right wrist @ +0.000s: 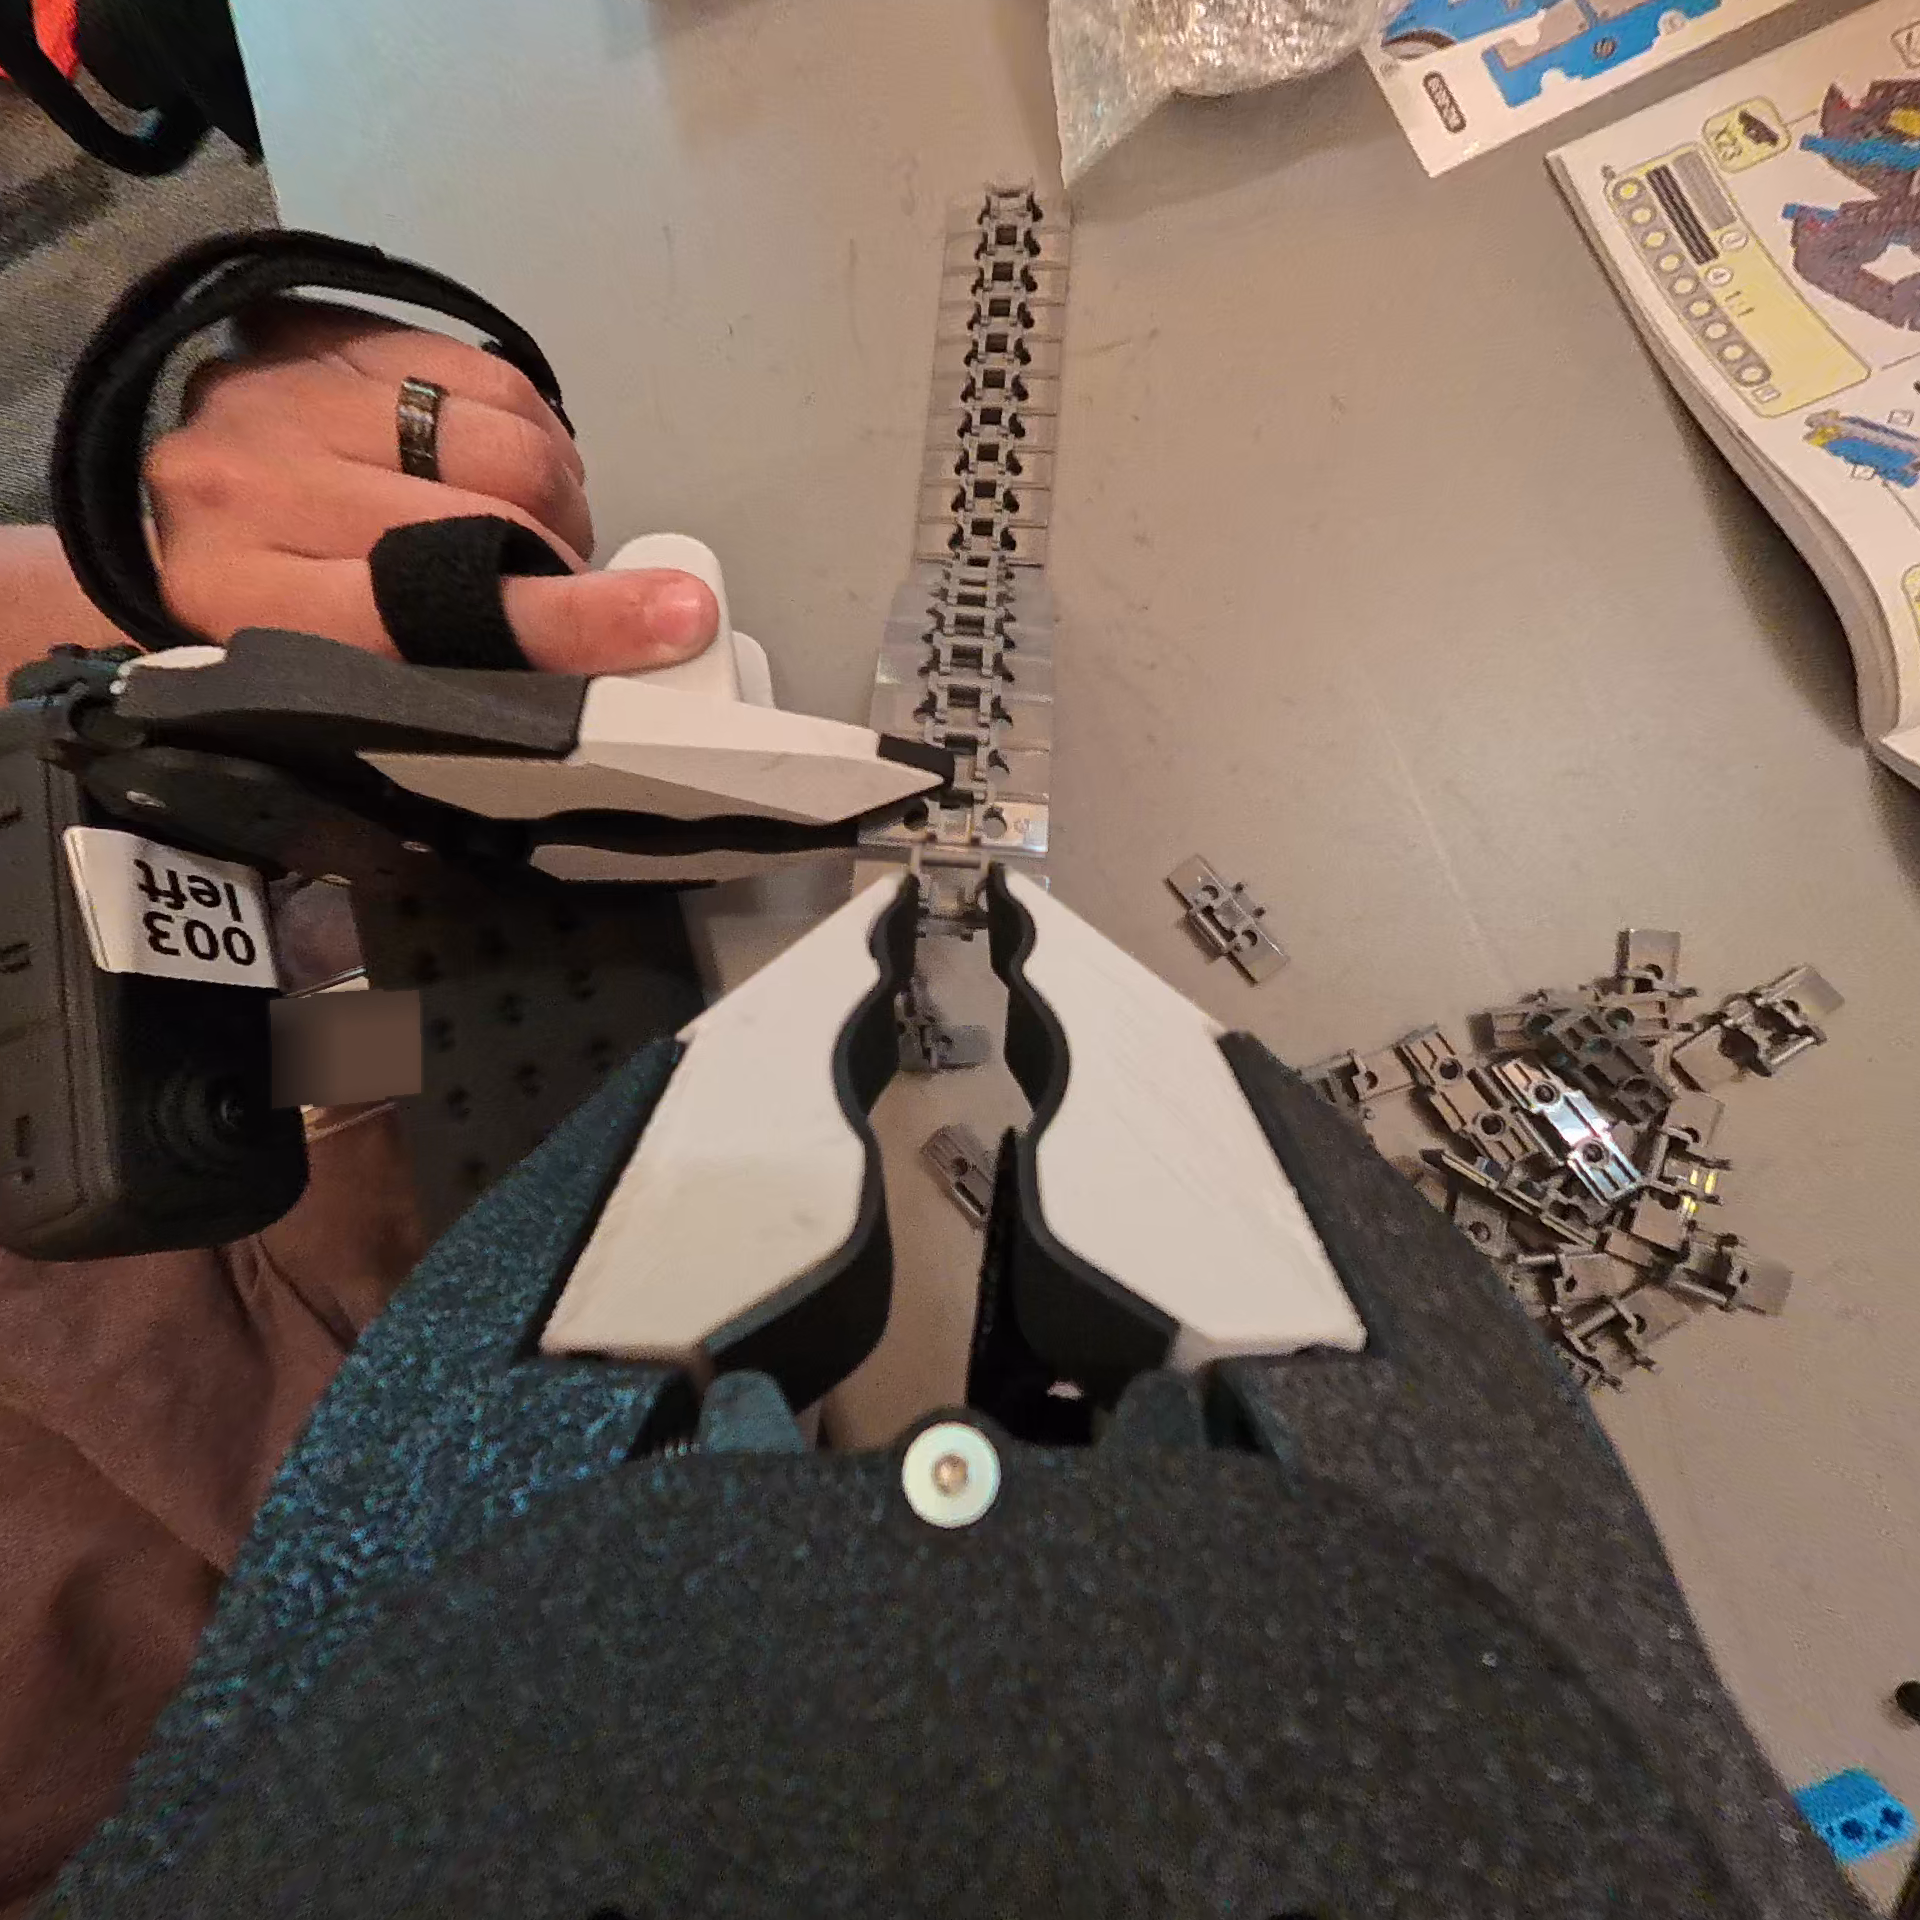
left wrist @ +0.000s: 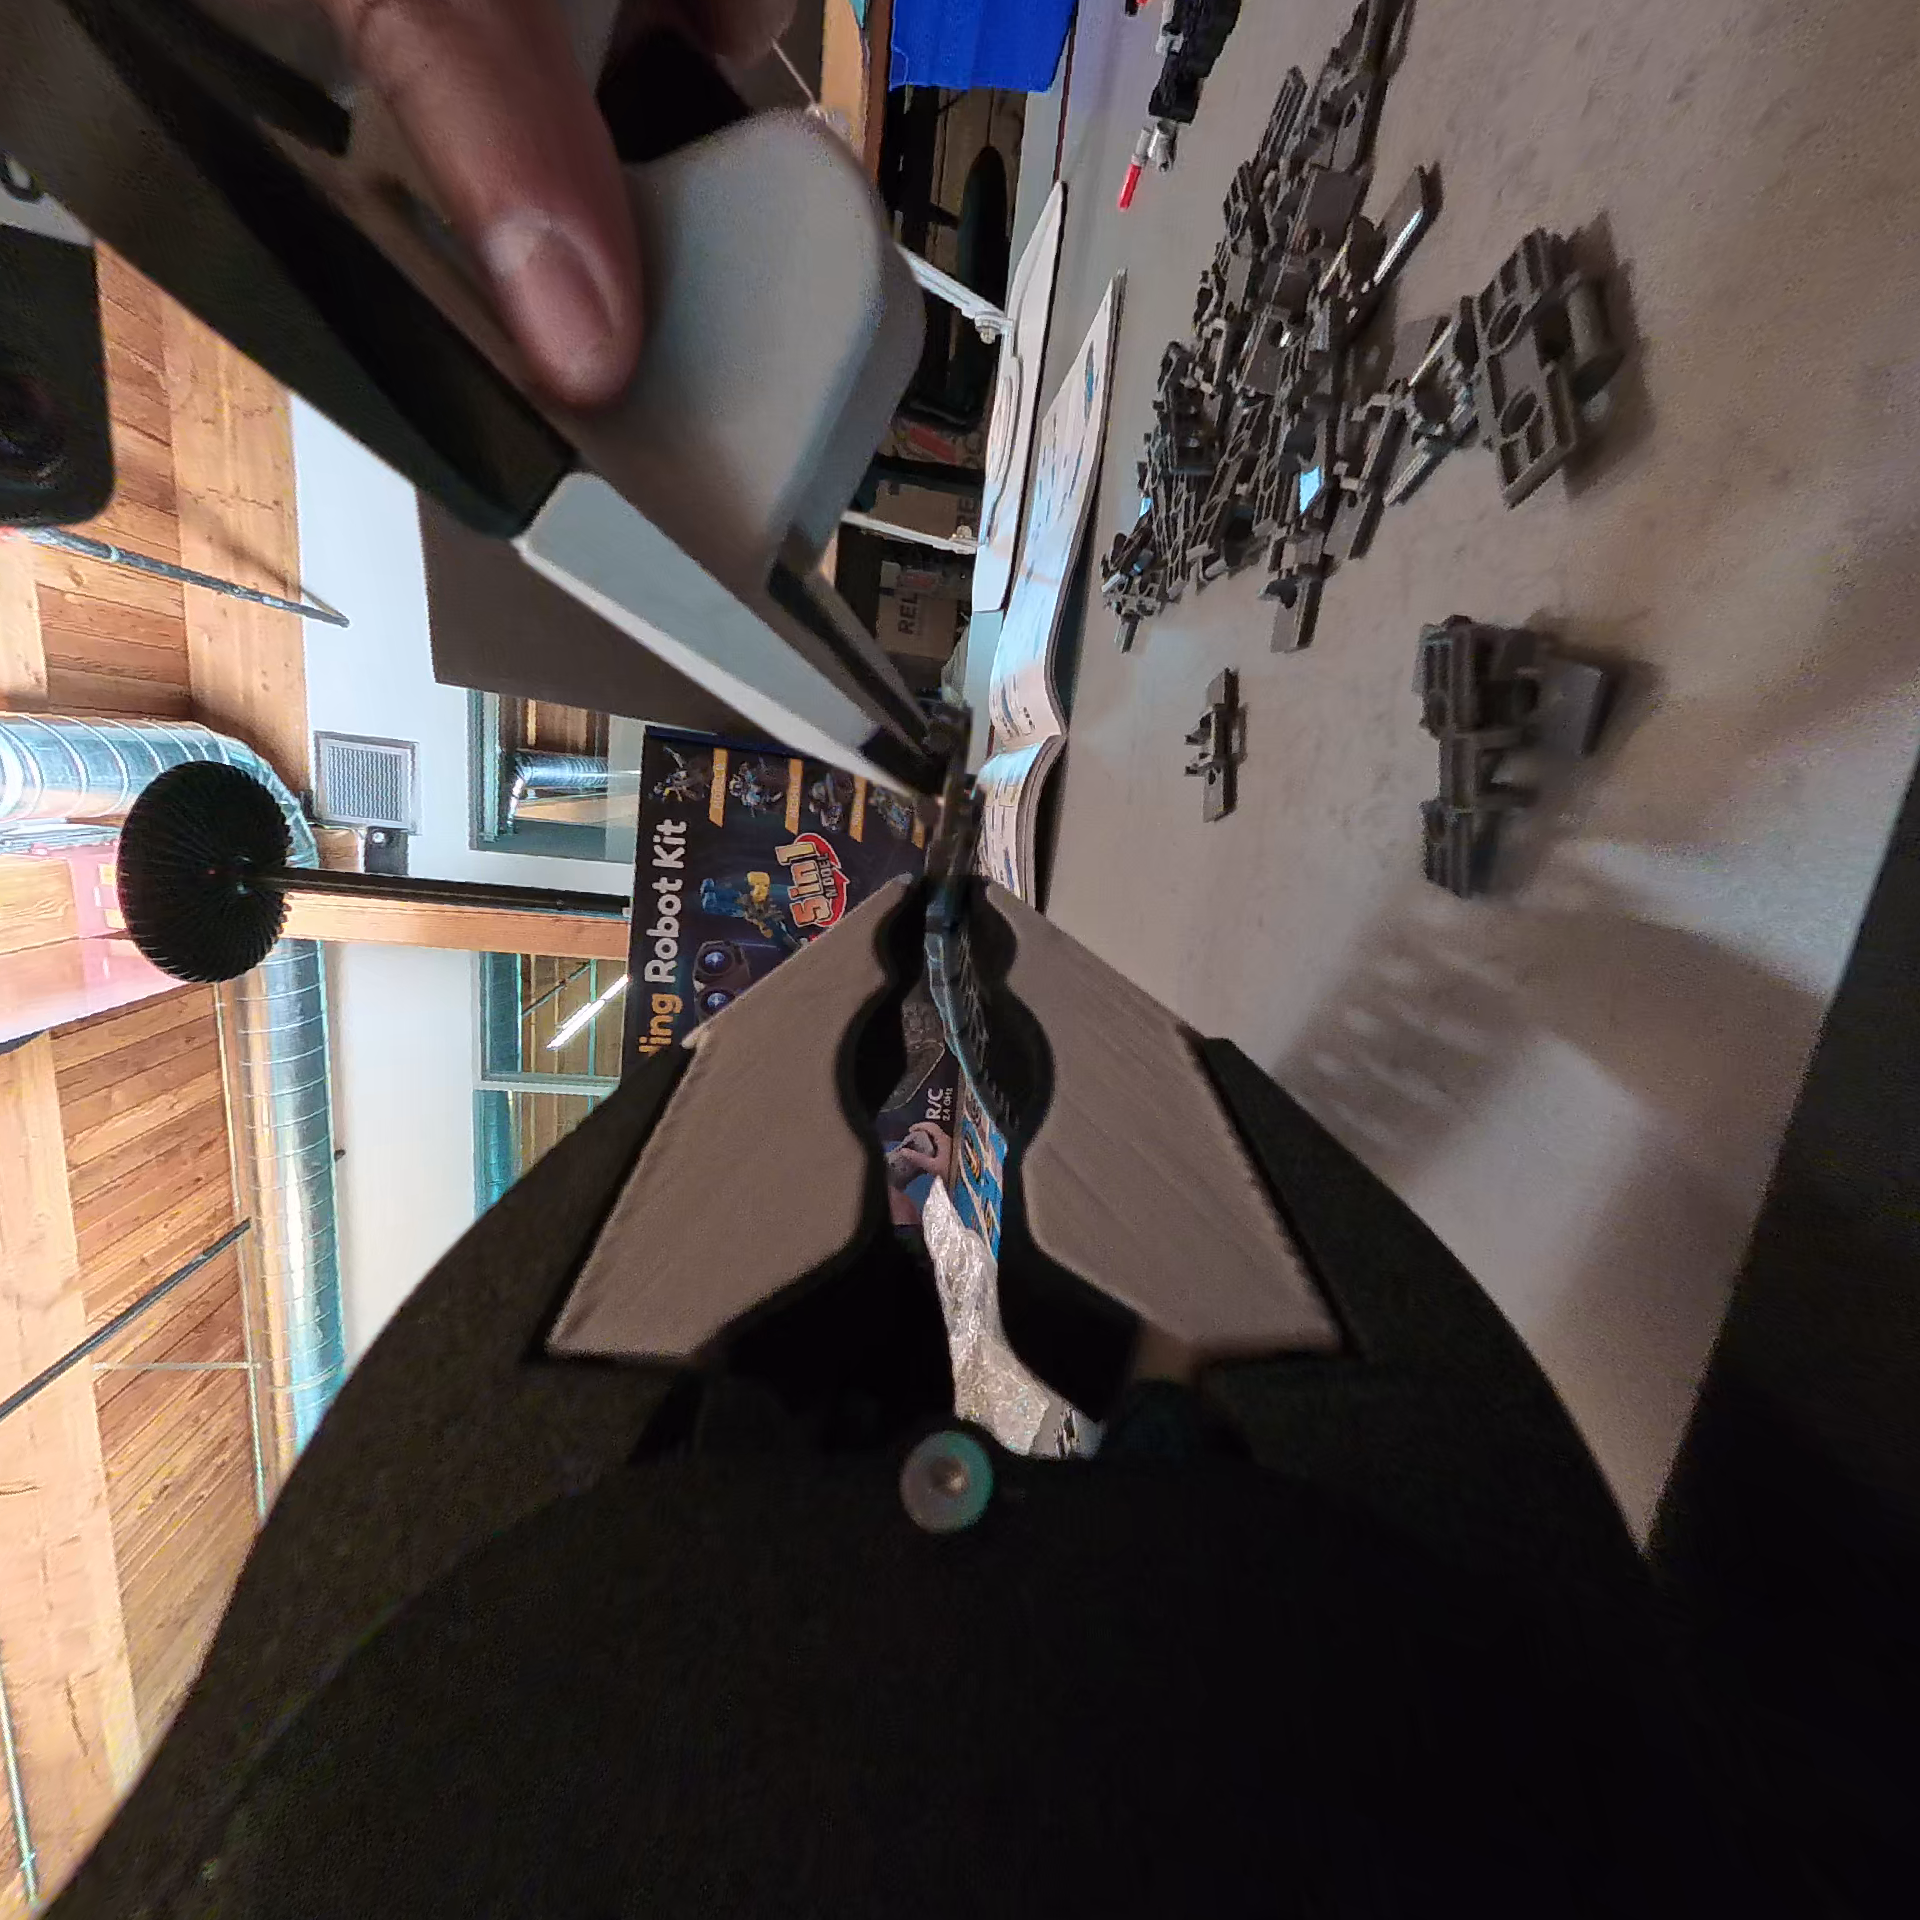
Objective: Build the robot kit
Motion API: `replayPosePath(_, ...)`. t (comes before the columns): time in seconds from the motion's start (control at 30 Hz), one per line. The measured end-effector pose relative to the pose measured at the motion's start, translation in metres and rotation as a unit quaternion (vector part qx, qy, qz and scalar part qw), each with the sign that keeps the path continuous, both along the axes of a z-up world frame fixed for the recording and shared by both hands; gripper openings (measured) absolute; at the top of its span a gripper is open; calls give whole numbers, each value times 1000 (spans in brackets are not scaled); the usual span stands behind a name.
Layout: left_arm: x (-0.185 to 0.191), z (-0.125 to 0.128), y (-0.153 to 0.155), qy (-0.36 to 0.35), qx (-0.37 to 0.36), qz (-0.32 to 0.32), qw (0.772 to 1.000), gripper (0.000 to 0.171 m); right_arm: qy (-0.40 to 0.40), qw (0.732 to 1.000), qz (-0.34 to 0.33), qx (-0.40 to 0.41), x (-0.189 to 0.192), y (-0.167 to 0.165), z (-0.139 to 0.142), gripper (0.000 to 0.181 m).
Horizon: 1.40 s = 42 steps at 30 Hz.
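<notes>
A long run of the grey link chain point(right wrist: 992, 499) is already joined and lies flat on the bench point(right wrist: 1351, 623), near end held between both tools; a heap of loose links point(right wrist: 1538, 1153) sits unused on the right. Right tool point(right wrist: 951, 883) is nearly closed on the end link; left tool point(right wrist: 914, 805) pinches the next link from the left. Links are small, hard, glossy grey plastic with flat plates; the bench is matte grey.

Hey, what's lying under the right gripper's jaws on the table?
Two loose grey track links lie on the table between and below the jaws, apart from the chain. Whatever sits beneath the gripper's black body is covered.
</notes>
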<state>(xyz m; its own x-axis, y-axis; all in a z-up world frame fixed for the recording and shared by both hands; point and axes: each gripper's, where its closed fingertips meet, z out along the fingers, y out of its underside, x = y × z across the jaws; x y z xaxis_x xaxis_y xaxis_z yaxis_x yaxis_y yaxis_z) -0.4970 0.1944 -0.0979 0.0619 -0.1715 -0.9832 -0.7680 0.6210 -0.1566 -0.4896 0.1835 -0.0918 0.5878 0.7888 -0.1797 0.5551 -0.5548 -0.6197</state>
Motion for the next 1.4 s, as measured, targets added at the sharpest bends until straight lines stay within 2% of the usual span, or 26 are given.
replayPosePath(0.6, 0, -1, -1, 2, -4, -1, 1000, 6, 8, 1000, 7, -2, -3, 1, -3, 14)
replayPosePath(0.83, -1, 3, -4, -41, -62, -21, 997, 7, -36, 995, 51, 84, -8, -1, 5, 14)
replayPosePath(0.87, -1, 2, -5, -42, -67, -26, 997, 7, -49, 992, 65, 95, -9, -4, 4, 10)
replayPosePath(0.9, 0, 1, -6, -43, -72, -30, 996, 7, -63, 988, 83, 110, -9, -7, 4, 5)
replayPosePath(1.0, 2, -2, -9, -34, -76, -38, 996, 7, -110, 976, 111, 155, -8, -10, 0, 7)
replayPosePath(1.13, 3, -4, -12, -23, -71, -45, 996, 7, -125, 960, 142, 208, -7, -12, -2, 10)
replayPosePath(1.23, 6, -6, -16, -6, -51, -53, 997, 7, -118, 958, 162, 203, -5, -18, -5, 7)
replayPosePath(1.4, 12, -12, -26, 35, -8, -67, 997, 7, -92, 966, 190, 146, 1, -28, -14, 8)
